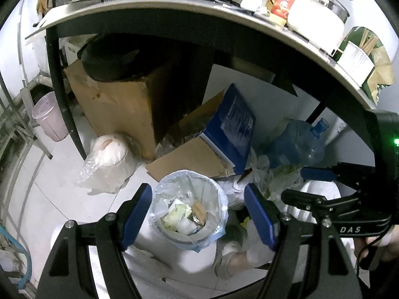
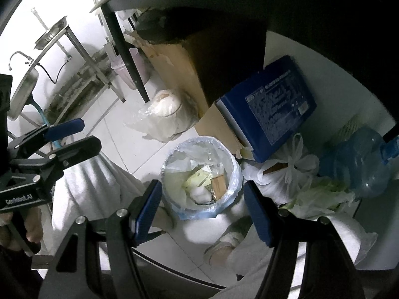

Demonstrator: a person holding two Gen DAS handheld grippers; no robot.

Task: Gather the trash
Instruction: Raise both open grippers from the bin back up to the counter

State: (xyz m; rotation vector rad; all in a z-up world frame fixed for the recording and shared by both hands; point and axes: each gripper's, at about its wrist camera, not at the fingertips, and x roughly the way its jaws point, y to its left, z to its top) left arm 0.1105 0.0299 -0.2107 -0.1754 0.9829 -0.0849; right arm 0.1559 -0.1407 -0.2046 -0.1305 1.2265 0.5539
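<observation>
A small trash bin lined with a pale blue bag stands on the floor under a table; it also shows in the right wrist view. Paper scraps and wrappers lie inside it. My left gripper is open and empty, hovering above the bin. My right gripper is open and empty, also above the bin, and appears at the right of the left wrist view. The left gripper appears at the left of the right wrist view.
A tall cardboard box, a blue box, a water jug, tied white plastic bags and a clear bag crowd the bin. The table edge hangs overhead. A pink bucket stands left. The person's feet are below.
</observation>
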